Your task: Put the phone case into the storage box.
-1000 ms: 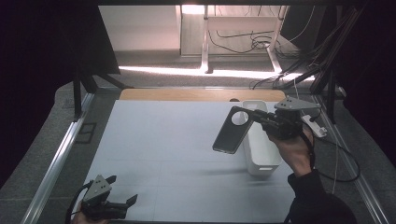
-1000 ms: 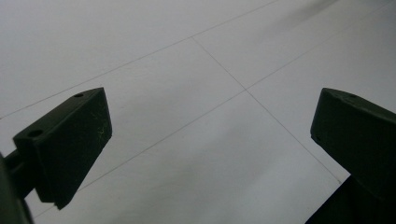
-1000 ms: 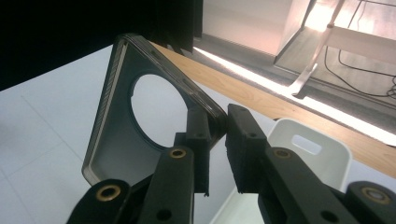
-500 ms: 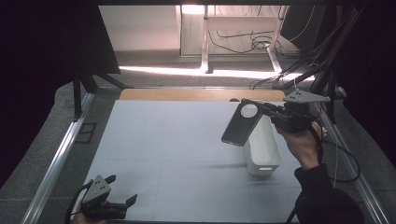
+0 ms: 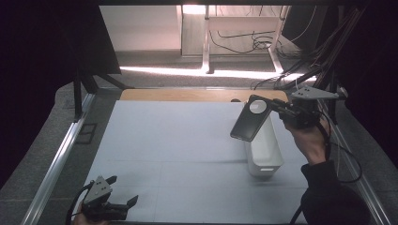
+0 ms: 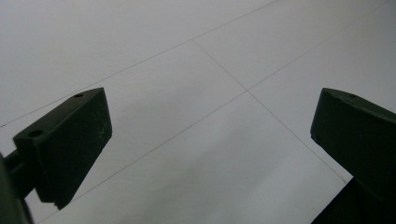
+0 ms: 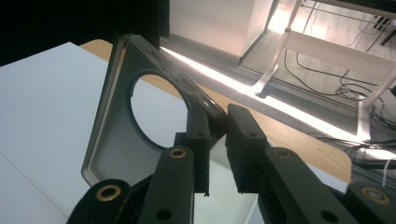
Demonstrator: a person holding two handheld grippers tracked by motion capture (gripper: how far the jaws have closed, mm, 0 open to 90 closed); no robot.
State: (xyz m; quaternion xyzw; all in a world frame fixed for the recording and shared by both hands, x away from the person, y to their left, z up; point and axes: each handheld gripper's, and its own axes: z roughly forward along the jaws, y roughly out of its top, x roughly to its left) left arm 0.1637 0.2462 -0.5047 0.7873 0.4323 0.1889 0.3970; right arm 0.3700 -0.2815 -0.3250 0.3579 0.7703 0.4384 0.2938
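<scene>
Pinching a dark phone case (image 5: 249,119) by its edge, right gripper (image 5: 278,108) above white bin (image 5: 264,152); left gripper (image 5: 123,202) spread wide over table (image 5: 178,140); no readable writing.

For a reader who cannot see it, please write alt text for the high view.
The right gripper holds a dark phone case in the air over a white bin on a pale table. The left gripper rests open at the near left edge.
</scene>
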